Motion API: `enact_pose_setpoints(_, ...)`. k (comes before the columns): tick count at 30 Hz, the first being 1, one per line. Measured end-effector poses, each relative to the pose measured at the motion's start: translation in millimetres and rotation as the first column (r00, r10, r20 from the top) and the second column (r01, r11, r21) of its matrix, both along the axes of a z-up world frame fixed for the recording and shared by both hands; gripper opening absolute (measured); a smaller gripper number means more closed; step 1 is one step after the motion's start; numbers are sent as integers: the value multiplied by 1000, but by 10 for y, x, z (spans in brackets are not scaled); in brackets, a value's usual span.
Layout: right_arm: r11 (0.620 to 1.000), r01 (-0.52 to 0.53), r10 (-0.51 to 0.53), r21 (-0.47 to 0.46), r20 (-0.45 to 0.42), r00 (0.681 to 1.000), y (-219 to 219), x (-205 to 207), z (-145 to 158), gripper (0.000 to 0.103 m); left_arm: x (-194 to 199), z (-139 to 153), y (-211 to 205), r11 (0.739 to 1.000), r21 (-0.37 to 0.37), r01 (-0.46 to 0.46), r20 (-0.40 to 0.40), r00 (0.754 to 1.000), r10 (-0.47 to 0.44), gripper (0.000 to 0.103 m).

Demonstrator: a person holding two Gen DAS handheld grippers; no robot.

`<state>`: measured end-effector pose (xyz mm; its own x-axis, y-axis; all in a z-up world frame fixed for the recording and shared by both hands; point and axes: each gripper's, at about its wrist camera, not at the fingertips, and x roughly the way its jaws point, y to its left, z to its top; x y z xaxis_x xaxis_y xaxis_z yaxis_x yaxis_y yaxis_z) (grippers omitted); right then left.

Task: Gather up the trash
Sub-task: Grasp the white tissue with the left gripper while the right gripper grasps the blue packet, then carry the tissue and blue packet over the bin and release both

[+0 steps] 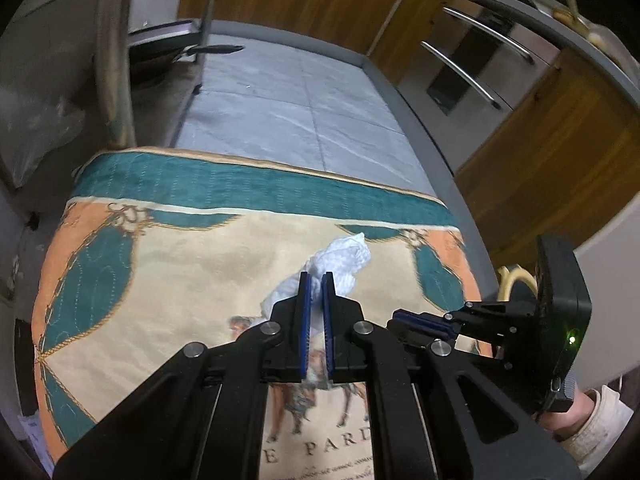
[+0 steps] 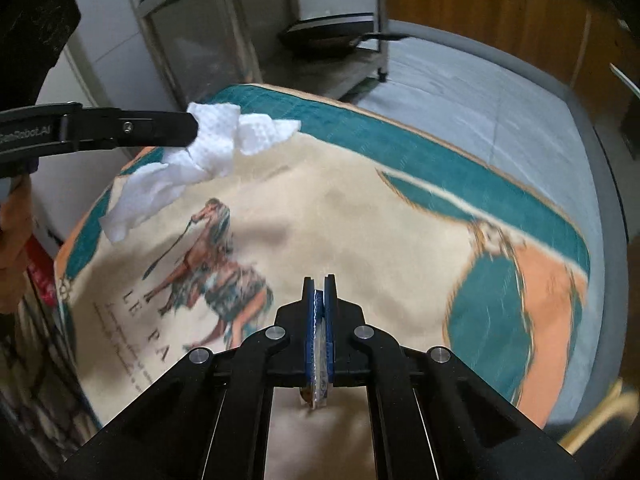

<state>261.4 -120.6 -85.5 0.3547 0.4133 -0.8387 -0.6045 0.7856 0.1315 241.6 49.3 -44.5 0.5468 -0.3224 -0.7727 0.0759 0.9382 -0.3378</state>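
Gripping one crumpled white paper towel [image 1: 340, 266], the left tongs [image 1: 317, 280] are holding it pinched between their blue pads just above a printed cloth [image 1: 180, 280] covering the worktop. In this left view, the right tongs [image 1: 420, 322] are reaching in from the right side, closed, low over the cloth. A grey tiled floor [image 1: 300, 100], wooden cabinets [image 1: 560, 152] and one dark pan [image 1: 168, 56] on a low shelf are showing beyond.

From the right view, the same paper towel [image 2: 200, 152] is hanging from the left tongs [image 2: 192, 126] at upper left, its loose tail drooping clear of the cloth [image 2: 360, 220]. The right tongs [image 2: 319, 284] are clamping one small, thin clear scrap [image 2: 319, 344], perhaps a wrapper.

Judging from this, both tongs should be keeping firm pressure and moving steadily toward a bin, none visible here, since the towel's trailing end could snag. Count: two pieces of trash, two tongs.
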Motion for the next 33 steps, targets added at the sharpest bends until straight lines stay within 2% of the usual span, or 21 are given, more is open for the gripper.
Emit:
enact_pose_setpoints(5,986,113,-108,123,-42,993,-317,-167,66,5,-149,-12,-153,1000,3,31,-8,999,-31,5)
enact_pose_setpoints(9,936,222,-198,272,-113,974,-637,-267,140,5,-254,-14,-255,999,2,53,-10,999,-53,5)
enact_pose_setpoints(11,913,259,-229,316,-128,965,-752,-330,190,5,-298,-12,-306,998,-3,68,-10,998,-68,5)
enact_pose_setpoints(16,892,303,-285,337,-102,953,-940,-542,333,5,-330,14,-536,992,1,124,0,992,-124,5)
enact_pose_setpoints(20,880,345,-351,327,-43,935,-1155,-762,511,5,-379,19,-837,981,-11,191,0,982,-191,5)
enact_pose_setpoints(23,854,393,-413,340,-15,911,-1384,-936,630,5,-427,47,-1147,968,-16,251,10,968,-251,5)
enact_pose_setpoints(28,796,483,-524,365,15,852,-1852,-1256,781,5,-558,140,-1752,934,-18,357,48,933,-356,5)
enact_pose_setpoints(33,715,573,-628,401,7,778,-2379,-1528,809,5,-704,139,-2385,892,-8,451,66,891,-450,5)
